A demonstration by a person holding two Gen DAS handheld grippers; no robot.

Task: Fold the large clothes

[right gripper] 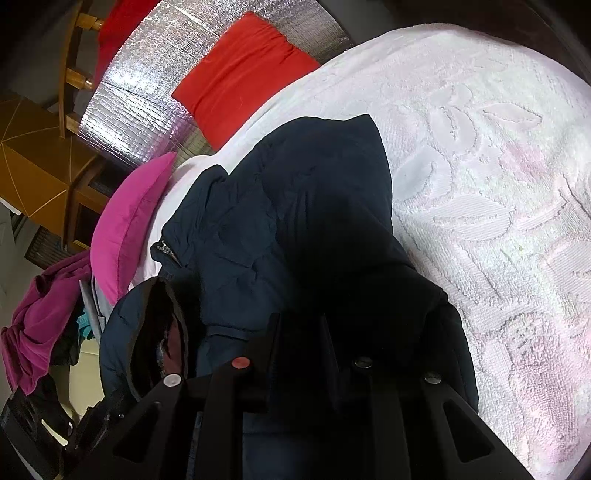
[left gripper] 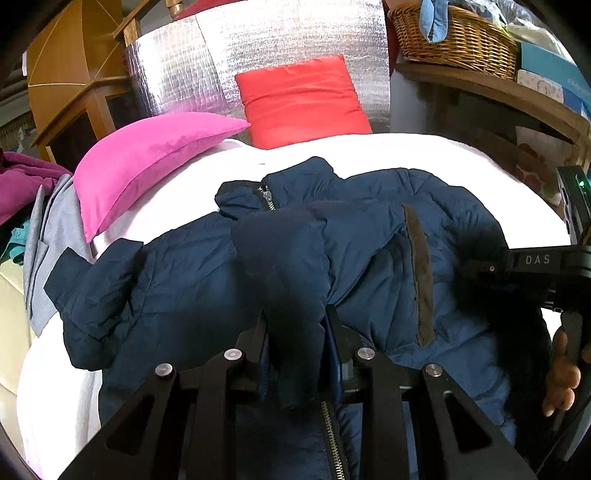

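A navy puffer jacket (left gripper: pixel 369 251) lies crumpled on the white bedspread (left gripper: pixel 369 151), zipper and collar toward the pillows. My left gripper (left gripper: pixel 295 325) is shut on a fold of the jacket near its zipper and holds it up. In the right wrist view the same jacket (right gripper: pixel 258 221) lies on the bedspread (right gripper: pixel 498 184), and my right gripper (right gripper: pixel 299 325) is shut on dark jacket fabric at its right side. The right gripper's body (left gripper: pixel 535 266) shows at the right edge of the left wrist view, over the jacket.
A pink pillow (left gripper: pixel 147 158) and a red pillow (left gripper: pixel 303 99) lie at the head of the bed against silver foil. A pile of grey and magenta clothes (left gripper: pixel 33 206) sits at the left. A wicker basket (left gripper: pixel 454 33) stands on a shelf at right.
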